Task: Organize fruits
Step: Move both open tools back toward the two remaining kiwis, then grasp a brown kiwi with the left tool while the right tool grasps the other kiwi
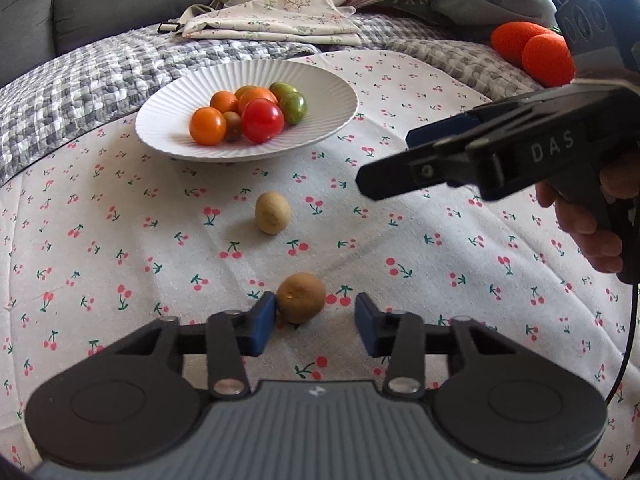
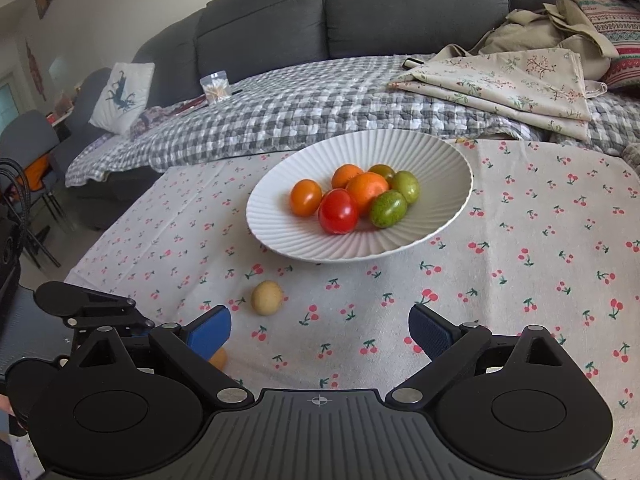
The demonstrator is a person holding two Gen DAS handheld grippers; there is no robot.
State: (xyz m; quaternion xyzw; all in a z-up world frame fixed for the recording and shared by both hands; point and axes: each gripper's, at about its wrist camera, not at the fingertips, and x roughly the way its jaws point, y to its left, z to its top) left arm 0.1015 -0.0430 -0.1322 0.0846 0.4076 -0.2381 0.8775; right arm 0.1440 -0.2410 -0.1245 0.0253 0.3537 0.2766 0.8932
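A white ribbed plate [image 1: 168, 120] [image 2: 440, 152] on the cherry-print cloth holds several tomatoes, orange, red [image 1: 262, 120] [image 2: 338, 211] and green. A pale kiwi [image 1: 272, 212] [image 2: 267, 297] lies on the cloth in front of the plate. A browner kiwi [image 1: 301, 298] lies nearer, between the fingers of my open left gripper [image 1: 316, 318], touching the left pad. It shows partly behind my right gripper's left finger [image 2: 219, 358]. My right gripper [image 2: 320, 330] is open and empty above the cloth; in the left wrist view it hangs at the right [image 1: 384, 168].
A grey sofa [image 2: 360, 12] with a checked quilt [image 2: 280, 120], folded floral cloth [image 2: 520, 80] and cushions stands behind the table. Two orange foam balls [image 1: 532, 52] lie at the far right. The left gripper's body [image 2: 80, 308] sits at the right wrist view's left.
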